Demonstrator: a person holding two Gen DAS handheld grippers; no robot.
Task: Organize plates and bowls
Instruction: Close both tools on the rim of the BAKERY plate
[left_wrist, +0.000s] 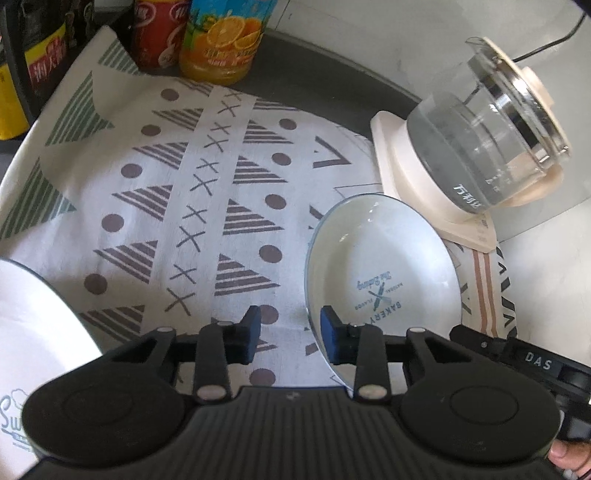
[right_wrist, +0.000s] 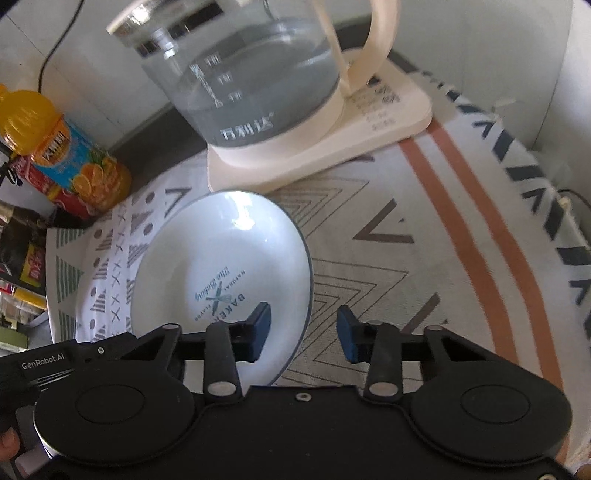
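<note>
Both rims of the white blue-rimmed ceramic bowl (left_wrist: 380, 273) are straddled by the left hand-held gripper (left_wrist: 290, 334) and right hand-held gripper (right_wrist: 304, 332), neither seen clamped; uneven closure could tip it into the glass kettle (right_wrist: 251, 74).

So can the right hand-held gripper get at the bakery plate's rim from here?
Probably yes: the right hand-held gripper already straddles the plate rim, one finger over the plate, the other over the cloth, pads not pressing. Nothing blocks it.

Black ribbed left claw (left_wrist: 290, 334), blue pads (left_wrist: 330, 330), silver rivets, "DAS" label
</note>
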